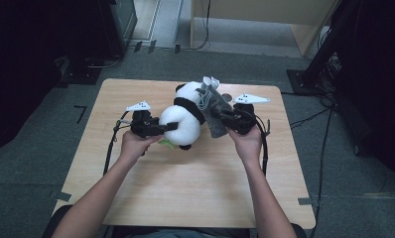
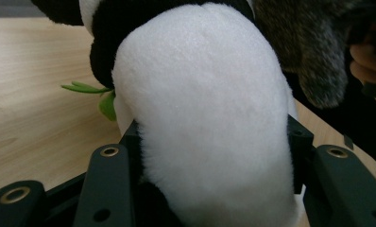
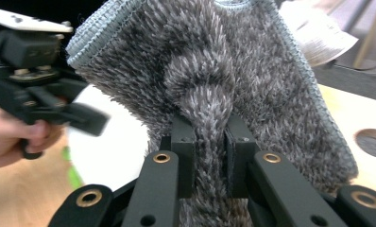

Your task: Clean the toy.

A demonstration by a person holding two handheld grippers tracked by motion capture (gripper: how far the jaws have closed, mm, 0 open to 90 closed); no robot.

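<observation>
A black-and-white panda plush [image 1: 183, 121] hangs just above the wooden table [image 1: 185, 188], with a green leaf [image 1: 166, 144] at its underside. My left gripper [image 1: 173, 127] comes in from the left and is shut on the panda's white rump [image 2: 205, 109], a pad pressing each side. A grey furry cloth [image 1: 216, 101] with a light stitched edge and a white label [image 1: 210, 82] lies against the panda's right side. My right gripper [image 1: 216, 115] is shut on a pinched fold of that cloth [image 3: 214, 71]. In the right gripper view, my right gripper [image 3: 209, 142] squeezes the pile tight.
A round hole [image 3: 372, 142] is set in the tabletop near its far right. Cables trail from both grippers over the table. A dark equipment stand [image 1: 329, 44] is off the far right corner, and wooden furniture [image 1: 265, 15] stands behind.
</observation>
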